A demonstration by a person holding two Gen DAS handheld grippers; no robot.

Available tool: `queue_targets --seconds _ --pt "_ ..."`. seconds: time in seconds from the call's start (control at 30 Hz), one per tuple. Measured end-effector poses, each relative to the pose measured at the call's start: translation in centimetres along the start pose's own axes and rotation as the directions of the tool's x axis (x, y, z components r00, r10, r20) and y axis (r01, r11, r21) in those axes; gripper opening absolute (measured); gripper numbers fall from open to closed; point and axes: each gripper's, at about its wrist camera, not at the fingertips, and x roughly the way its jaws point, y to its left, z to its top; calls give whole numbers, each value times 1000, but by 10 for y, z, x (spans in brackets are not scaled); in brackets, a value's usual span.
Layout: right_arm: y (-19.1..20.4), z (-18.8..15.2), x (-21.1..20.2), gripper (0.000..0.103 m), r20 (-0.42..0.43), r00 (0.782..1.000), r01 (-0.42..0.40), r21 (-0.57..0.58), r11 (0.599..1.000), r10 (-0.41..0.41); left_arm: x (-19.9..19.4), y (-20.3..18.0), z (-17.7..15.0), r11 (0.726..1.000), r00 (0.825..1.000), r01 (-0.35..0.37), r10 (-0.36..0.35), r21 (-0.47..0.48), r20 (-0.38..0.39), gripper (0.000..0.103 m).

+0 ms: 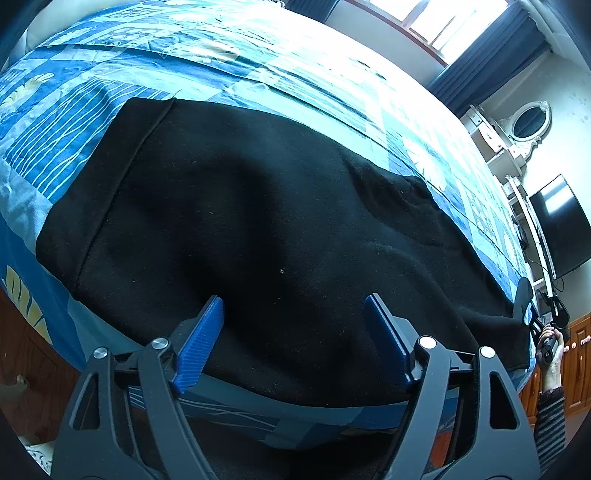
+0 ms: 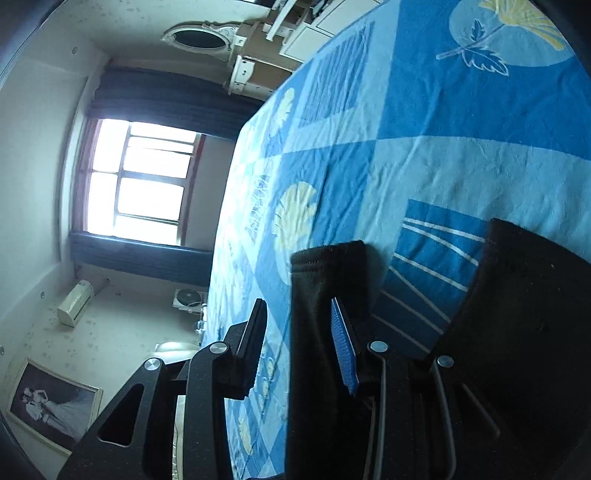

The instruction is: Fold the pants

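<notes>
Pants (image 1: 258,229), black, lie folded in a broad slab on the blue patterned bed (image 1: 110,92), left gripper (image 1: 293,314) spread above them, right gripper (image 2: 301,332) parted, gripping nothing, further folds probably remaining

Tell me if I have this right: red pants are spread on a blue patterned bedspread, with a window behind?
Nearly. The pants are black, not red, as the left wrist view shows. They do lie on the blue patterned bedspread, with the window behind.
</notes>
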Motion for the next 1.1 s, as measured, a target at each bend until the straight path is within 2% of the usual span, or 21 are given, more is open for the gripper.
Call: queue_targets --seconds 0.27,0.33,0.37,0.4,0.5,0.6,0.63,0.73,0.77,0.8,0.83,0.97,1.1 --pt "-14 12 24 38 -2 997 82 -18 996 -82 1 -1 0 1000 1000 2 -2 -4 2 80" --pt "-9 10 25 32 1 995 99 -48 994 -99 1 -1 -1 1000 1000 -1 1 -2 3 80" --pt "-7 9 24 17 0 994 106 -59 993 -106 1 -2 -1 1000 1000 -2 2 -1 3 81" --pt "-5 9 25 7 -8 993 116 -67 991 -116 2 -2 -1 1000 1000 -1 1 -1 3 81" --pt "0 6 19 3 -10 992 128 -75 989 -129 1 -2 -1 1000 1000 -1 1 -1 3 83" --pt "8 5 2 3 13 995 103 -108 989 -102 1 -3 -1 1000 1000 1 -1 -7 5 83" --pt "9 6 -3 3 27 991 130 -124 984 -128 2 -3 -2 1000 1000 3 -3 -8 6 83" --pt "-11 15 -14 6 51 991 130 -47 990 -128 1 -3 -2 1000 1000 2 -2 -5 6 83" --pt "-22 19 -19 13 71 989 126 6 992 -126 1 -3 -2 1000 1000 3 -3 -4 5 83" --pt "-27 21 -18 26 77 989 120 32 992 -122 1 -3 -1 1000 1000 5 -5 -5 4 83" --pt "-33 24 -17 31 75 990 119 56 991 -123 1 -2 -1 1000 1000 7 -7 -8 4 83" --pt "-39 27 -7 32 63 994 84 62 995 -87 1 -1 0 1000 1000 10 -10 -16 6 83" --pt "-32 28 9 42 43 996 78 30 997 -79 2 -4 -1 1000 1000 -6 6 -5 8 84"
